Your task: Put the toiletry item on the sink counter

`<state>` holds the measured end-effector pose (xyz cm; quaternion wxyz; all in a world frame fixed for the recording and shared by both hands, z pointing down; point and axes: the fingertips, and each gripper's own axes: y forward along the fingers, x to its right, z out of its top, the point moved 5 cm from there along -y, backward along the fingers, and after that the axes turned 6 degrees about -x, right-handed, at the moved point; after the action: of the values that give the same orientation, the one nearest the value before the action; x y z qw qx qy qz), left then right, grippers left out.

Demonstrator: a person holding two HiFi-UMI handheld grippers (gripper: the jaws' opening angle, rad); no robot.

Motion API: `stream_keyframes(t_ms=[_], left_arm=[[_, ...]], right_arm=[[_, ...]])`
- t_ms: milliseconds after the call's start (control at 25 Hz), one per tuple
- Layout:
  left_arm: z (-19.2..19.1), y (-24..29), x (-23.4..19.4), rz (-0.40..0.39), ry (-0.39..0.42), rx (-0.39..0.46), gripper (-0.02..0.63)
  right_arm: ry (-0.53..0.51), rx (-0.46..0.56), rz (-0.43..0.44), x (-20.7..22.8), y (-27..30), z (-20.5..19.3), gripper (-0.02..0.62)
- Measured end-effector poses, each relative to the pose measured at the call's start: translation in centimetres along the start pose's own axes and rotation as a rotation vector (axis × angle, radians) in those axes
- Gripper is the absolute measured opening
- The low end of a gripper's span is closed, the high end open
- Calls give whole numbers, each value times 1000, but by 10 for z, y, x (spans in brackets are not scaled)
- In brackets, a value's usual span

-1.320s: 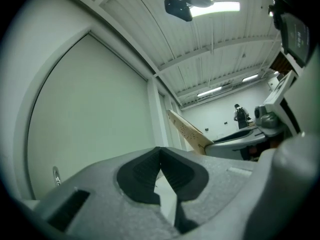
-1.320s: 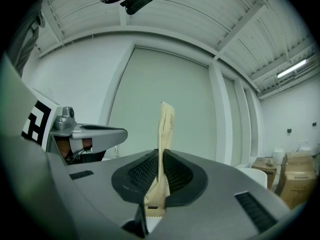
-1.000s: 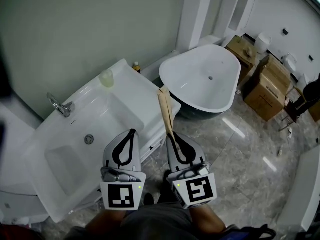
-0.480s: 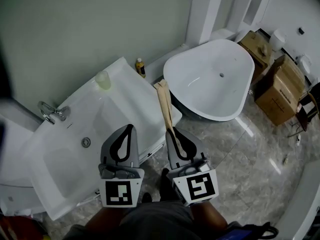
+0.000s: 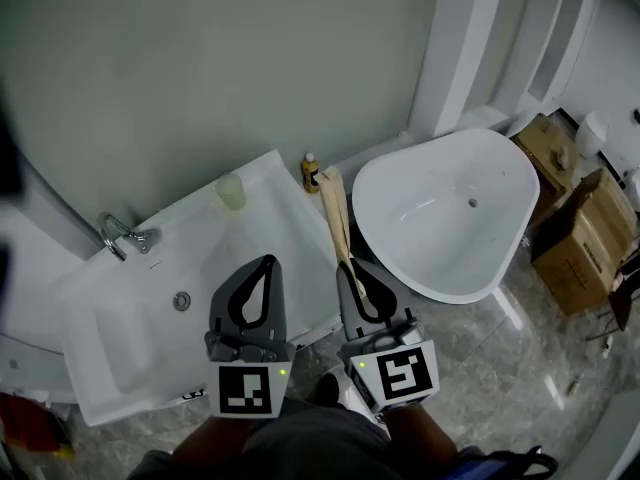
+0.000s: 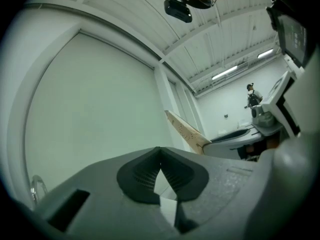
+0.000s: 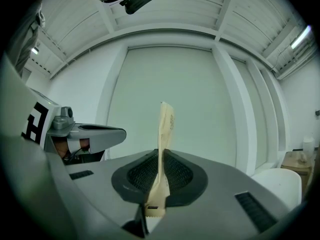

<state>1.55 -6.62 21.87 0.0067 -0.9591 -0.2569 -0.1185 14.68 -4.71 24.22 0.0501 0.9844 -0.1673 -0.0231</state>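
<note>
**Toiletry item held in right claw, at the bench's right edge**

Head view: the flat, beige, strip-shaped toiletry item (image 5: 335, 218) rises from the right claw (image 5: 346, 267) over the right edge of the glossy white bench (image 5: 270, 223). The left claw (image 5: 266, 265) is beside it. A translucent cup (image 5: 232, 191) stands at the bench's far edge. Left gripper view: the ribbed dark pads (image 6: 145, 179) meet at their tips, the claw closed on itself. Right gripper view: the ribbed pads (image 7: 177, 176) are clamped on the item's lower end, and the item stands upright.

Glossy white sink counter (image 5: 280, 218); shiny metal tap (image 5: 122, 236); matt beige toiletry packet (image 5: 333, 208); polished stone floor (image 5: 500, 388)
</note>
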Motion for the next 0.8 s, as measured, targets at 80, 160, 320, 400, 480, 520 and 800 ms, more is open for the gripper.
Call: stream_keyframes(t_ms=[80,160,320,400,480,520,800], left_arm=[[2,5,-8,30,8,0,11],[3,10,-16,59,9,10,11],[-3,21,-32,99,-17,8,11],[-9,28,-39,106,-29,3,11],[-16,37,-45,106,-43,-4,11],[-21,42,-49,106,-52,-12,11],[-58,76,-74,96,-111,-91,11]], right_arm=[[-15,11,26,2,11,6,35],[-30,18,52,3,23,9,35],[-47,6,92,1,47,9,36],[-49,-11,102,0,57,6,36],[-51,-34,104,1,69,0,36],[-52,-47,106,2,75,-3,35],[-24,-151,113,6,120,-32,36]])
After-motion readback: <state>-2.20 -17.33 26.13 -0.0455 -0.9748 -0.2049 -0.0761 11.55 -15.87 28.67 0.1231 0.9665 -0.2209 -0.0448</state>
